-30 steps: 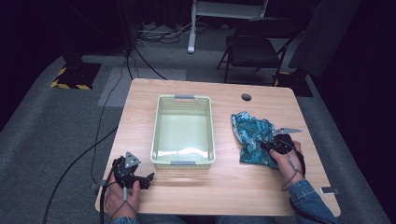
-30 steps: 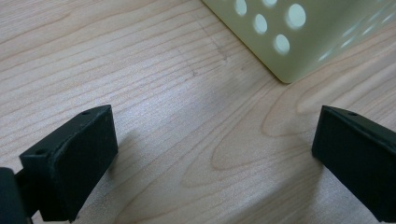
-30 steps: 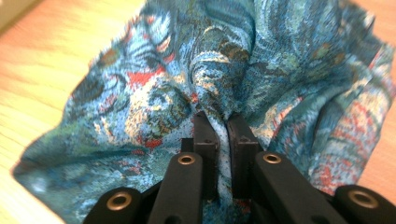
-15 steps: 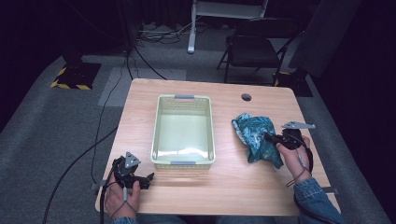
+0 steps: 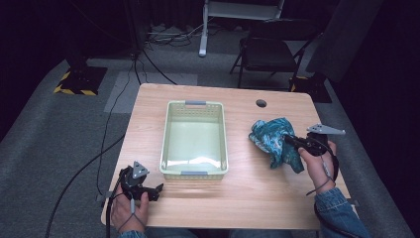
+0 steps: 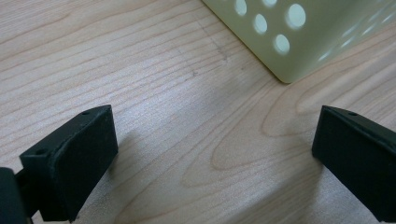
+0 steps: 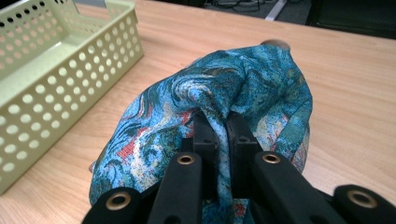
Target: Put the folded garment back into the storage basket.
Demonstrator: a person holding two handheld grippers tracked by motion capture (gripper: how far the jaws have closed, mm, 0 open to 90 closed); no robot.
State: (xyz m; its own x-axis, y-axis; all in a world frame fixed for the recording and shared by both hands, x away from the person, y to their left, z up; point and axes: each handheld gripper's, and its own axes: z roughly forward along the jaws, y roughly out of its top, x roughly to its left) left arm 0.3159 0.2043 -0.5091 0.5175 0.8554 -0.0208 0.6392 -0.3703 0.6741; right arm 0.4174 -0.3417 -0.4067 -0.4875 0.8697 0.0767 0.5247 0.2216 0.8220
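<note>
The patterned blue cloth (image 5: 274, 143) is sitting bunched up on the right part of the wooden counter (image 5: 247, 198), well to the right of the pale green perforated basket (image 5: 168, 144), with bare wood between them. The right gripper (image 5: 288, 140) is pinching a fold of it: in the right gripper view the two black jaws are pressing nearly together with a ridge of cloth (image 7: 219, 102) caught between them, the rest billowing up and over the tips. From this gripper the basket is lying at about nine o'clock in the high view, and its long axis is running twelve to six, so any carry into it would be going sideways across the near long wall (image 7: 70, 93), which is appearing at about ten o'clock in the right gripper view. The right hand is plainly the nearer one to the cloth. The left gripper (image 5: 157, 188) is resting low at the counter's near left corner, at about seven o'clock from the basket, its jaws spread wide over bare wood and gripping nothing, with only the basket's corner (image 6: 285, 42) showing ahead of it.
</note>
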